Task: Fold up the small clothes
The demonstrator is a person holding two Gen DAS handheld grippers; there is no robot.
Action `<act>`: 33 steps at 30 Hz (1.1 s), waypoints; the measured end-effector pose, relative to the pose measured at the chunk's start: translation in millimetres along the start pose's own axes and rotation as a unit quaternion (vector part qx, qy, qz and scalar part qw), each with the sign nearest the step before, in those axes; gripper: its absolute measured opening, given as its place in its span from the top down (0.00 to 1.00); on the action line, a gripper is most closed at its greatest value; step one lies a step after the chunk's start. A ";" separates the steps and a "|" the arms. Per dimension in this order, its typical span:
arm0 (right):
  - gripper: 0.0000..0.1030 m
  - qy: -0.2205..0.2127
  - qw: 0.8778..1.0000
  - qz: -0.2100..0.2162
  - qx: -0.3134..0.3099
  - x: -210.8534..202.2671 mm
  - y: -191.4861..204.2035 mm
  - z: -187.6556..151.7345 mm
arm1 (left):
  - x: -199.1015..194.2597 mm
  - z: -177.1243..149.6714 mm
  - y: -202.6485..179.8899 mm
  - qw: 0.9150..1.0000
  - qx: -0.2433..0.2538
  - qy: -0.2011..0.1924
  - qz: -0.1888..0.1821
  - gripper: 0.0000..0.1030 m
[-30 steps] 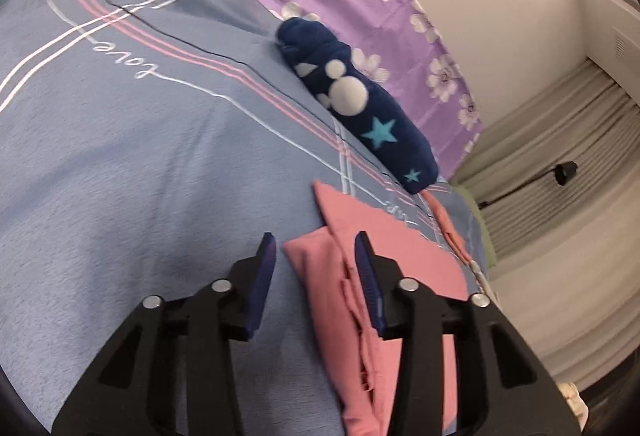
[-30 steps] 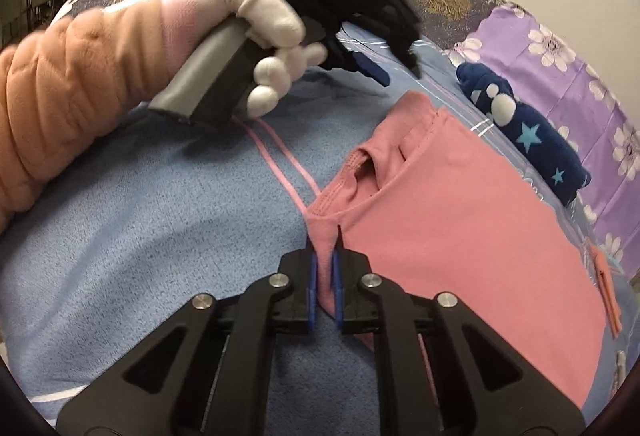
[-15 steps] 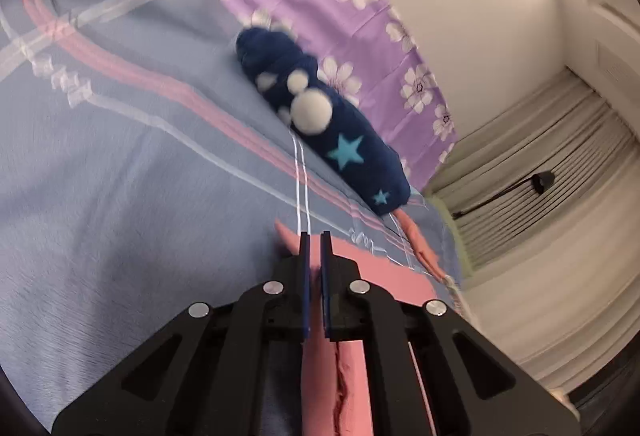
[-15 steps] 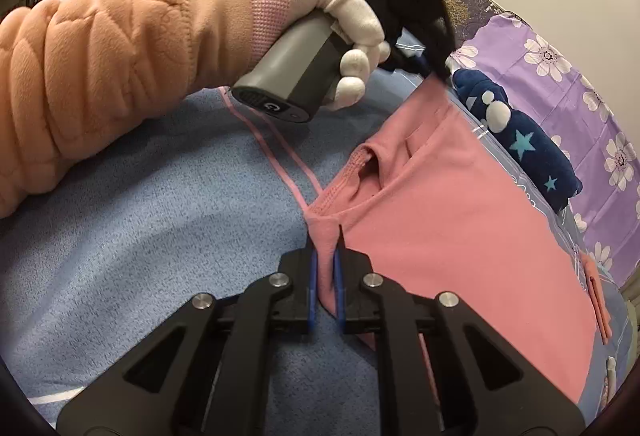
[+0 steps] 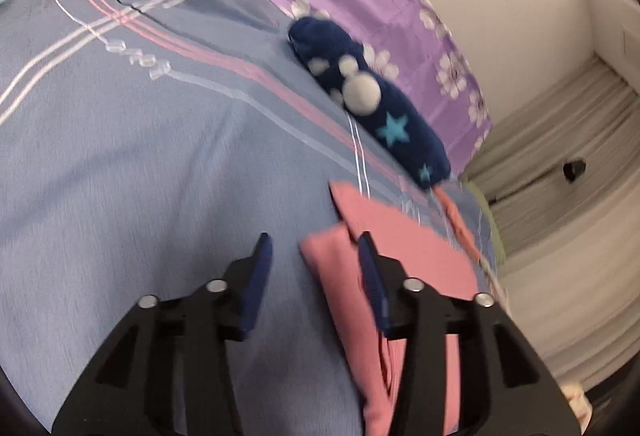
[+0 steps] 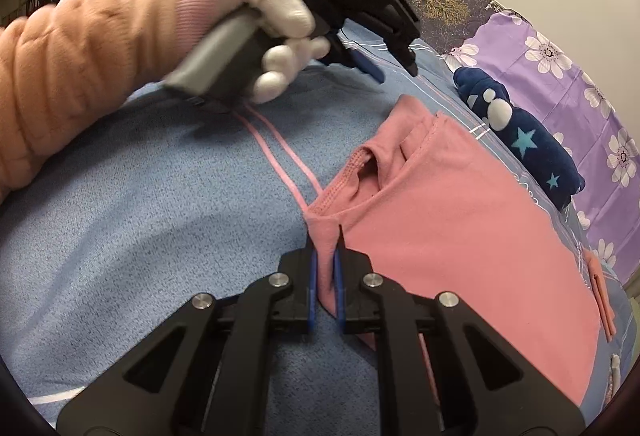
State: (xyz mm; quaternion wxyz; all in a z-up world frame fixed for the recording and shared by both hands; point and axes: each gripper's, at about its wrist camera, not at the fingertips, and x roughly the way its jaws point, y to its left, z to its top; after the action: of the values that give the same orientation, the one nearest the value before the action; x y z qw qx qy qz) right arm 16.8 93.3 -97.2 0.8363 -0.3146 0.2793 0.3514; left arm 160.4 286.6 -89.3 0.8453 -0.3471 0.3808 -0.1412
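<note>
- A pink garment [image 6: 460, 220] is spread flat on a bed covered with a blue sheet [image 6: 140, 236]; it lies towards the side where a purple flowered cover [image 6: 568, 76] is seen.
- The near corner of the pink garment, by its neck opening, is clamped between the blue pads of the right hand-held gripper [image 6: 325, 276], whose jaws are nearly closed on the cloth.
- The left hand-held gripper [image 5: 316, 260] is seen released: its jaws have just been opening, and the far corner of the pink garment [image 5: 400, 268] lies loose between them, touched by neither pad as far as can be told through the blur.
- In the right wrist view, the left hand-held gripper [image 6: 390, 70] is held above the sheet by a white-gloved hand [image 6: 276, 32] in an orange padded sleeve [image 6: 72, 64], apart from the garment.
- A dark blue rolled fleece [image 5: 372, 104] with white dots and light blue stars is laid beside the garment, along the edge of the purple cover.
</note>
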 end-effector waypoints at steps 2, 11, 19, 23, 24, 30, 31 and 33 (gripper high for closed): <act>0.92 -0.007 1.000 0.009 0.011 -2.4 -5.2 0.1 | 5.0 -13.3 -3.7 1.000 0.007 0.024 -0.012 0.52; 0.94 -0.042 0.999 0.004 -0.011 -18.2 8.7 3.5 | 29.7 -18.4 5.4 0.998 -0.033 0.022 -0.048 0.95; 0.83 -0.052 0.998 -0.009 -0.038 -26.3 20.0 2.8 | 27.3 -23.0 7.4 0.997 -0.029 0.013 -0.066 0.93; 0.63 -0.043 0.997 -0.049 -0.035 -27.3 20.4 1.1 | 23.4 -24.9 6.3 0.995 -0.024 0.015 -0.092 0.83; 0.60 -0.033 0.998 -0.051 -0.025 -24.8 16.0 0.8 | 23.2 -25.4 3.8 0.995 -0.018 0.016 -0.097 0.80; 0.56 0.014 0.999 -0.029 0.025 -2.1 -2.3 1.0 | 26.9 -28.5 -23.3 0.992 0.045 0.038 -0.109 0.41; 0.56 0.015 0.999 -0.028 0.026 -0.7 -2.2 1.5 | 29.8 -28.7 -27.5 0.993 0.054 0.043 -0.097 0.40; 0.56 0.015 0.999 -0.029 0.026 2.4 -2.0 3.4 | 38.1 -25.0 -35.0 0.994 0.062 0.052 -0.075 0.40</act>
State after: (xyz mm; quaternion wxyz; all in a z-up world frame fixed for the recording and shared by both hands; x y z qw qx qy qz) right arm 20.6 95.7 -96.0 0.8499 -0.3059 0.2913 0.3149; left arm 168.4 230.3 -97.5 0.8316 -0.3135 0.3874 -0.2452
